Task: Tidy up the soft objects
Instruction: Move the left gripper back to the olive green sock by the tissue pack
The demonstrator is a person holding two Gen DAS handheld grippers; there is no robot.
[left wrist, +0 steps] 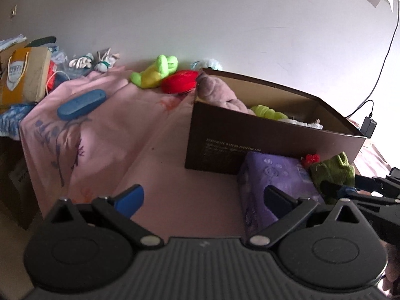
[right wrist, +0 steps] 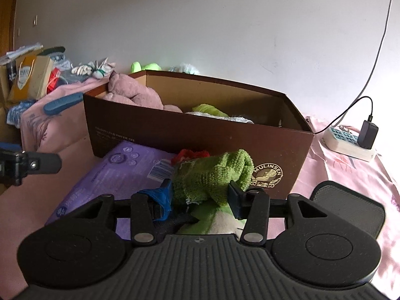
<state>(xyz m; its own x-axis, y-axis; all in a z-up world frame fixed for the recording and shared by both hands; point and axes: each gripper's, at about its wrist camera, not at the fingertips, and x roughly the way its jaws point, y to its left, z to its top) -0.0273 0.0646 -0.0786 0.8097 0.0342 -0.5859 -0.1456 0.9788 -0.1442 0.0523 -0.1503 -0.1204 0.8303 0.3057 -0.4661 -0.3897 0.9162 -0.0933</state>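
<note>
My right gripper: fingers clamped on one green knitted toy, just short of one brown box. Left gripper: fingers wide apart, empty; one purple pack beside its right finger.

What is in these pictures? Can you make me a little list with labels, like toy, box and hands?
held toy: green knitted toy with a red bit, between the right gripper fingers
left gripper: open, holding nothing
box: brown cardboard box, open on top
in box: pink plush, light green soft thing
in front of box: purple pack
behind box: lime green plush, red plush
</note>
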